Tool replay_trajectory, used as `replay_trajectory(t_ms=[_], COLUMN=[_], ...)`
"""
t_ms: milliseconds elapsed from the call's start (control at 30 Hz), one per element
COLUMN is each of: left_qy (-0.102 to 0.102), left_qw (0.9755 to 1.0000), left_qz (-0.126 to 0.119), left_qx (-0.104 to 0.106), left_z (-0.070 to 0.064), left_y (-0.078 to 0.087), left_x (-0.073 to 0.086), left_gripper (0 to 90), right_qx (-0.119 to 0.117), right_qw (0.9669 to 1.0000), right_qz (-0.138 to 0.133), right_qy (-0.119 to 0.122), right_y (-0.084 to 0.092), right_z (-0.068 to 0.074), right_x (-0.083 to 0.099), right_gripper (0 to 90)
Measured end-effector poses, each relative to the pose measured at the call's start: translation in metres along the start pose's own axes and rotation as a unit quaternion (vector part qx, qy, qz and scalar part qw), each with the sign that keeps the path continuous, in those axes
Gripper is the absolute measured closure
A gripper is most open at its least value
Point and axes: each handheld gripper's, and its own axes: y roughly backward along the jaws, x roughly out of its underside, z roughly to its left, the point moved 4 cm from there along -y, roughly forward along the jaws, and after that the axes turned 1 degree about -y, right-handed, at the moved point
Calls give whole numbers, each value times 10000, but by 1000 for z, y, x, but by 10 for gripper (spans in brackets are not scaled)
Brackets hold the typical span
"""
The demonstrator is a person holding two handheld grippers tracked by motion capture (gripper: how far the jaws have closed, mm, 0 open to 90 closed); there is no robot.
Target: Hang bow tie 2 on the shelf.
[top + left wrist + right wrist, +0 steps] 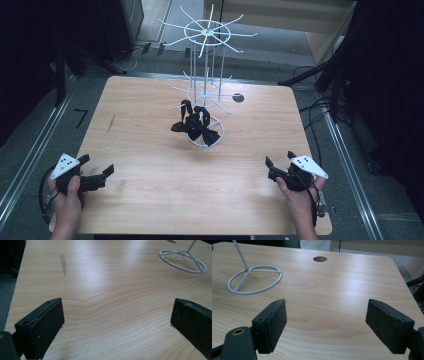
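A white wire rack [205,90] with spoked tiers stands at the middle of the wooden table [150,165], on a ring base [183,261] [254,280]. Black bow-like pieces [194,124] hang from its lowest tier, just above the base. My left gripper [97,172] rests near the table's front left corner, open, nothing between its pads [48,327]. My right gripper [279,162] sits near the front right, open too, with bare wood between its pads [272,323]. Both are well short of the rack.
A round hole [238,97] [320,258] is cut in the table behind and to the right of the rack. A dark streak [63,263] marks the wood at the left. Dark stands and cables [320,75] crowd the floor around the table.
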Motion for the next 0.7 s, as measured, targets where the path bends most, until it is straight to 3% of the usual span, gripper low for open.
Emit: replay_trajectory(t_ms=[333,700], left_qy=[2,2], left_qw=[10000,10000], left_qz=[1,50], left_qx=[-3,16], left_z=[0,0], left_y=[0,-1], left_x=[0,0], left_gripper=[0,0], right_qx=[144,376], right_qw=[9994,9984], right_qz=[16,106], right_qy=[-299,-421], right_y=[10,25], right_z=[-26,-47], right_x=[12,27], right_gripper=[178,178])
